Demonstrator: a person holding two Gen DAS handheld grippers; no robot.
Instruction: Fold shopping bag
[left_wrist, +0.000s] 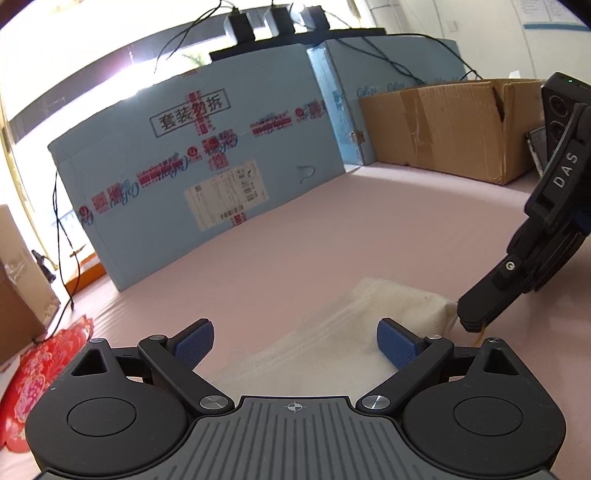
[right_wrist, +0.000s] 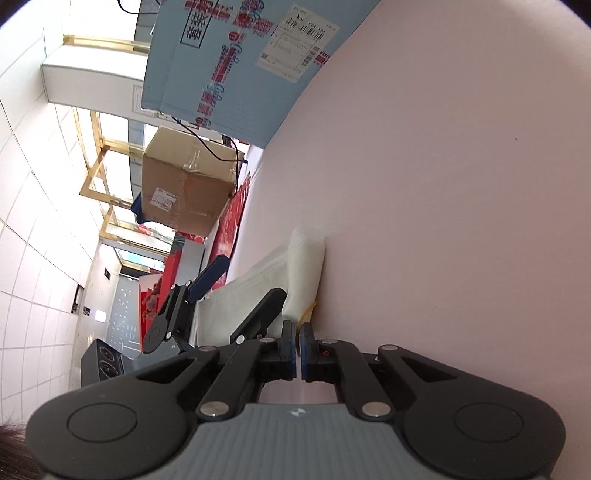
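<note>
Cream shopping bag (left_wrist: 343, 343) lies folded lengthwise away from spread-apart left gripper (left_wrist: 295, 345); right gripper (right_wrist: 297, 347) pinched together.

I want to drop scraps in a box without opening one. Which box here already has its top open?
The brown cardboard box at the far right: its flap stands up, while the blue box beside it shows only a taped, labelled side.
</note>
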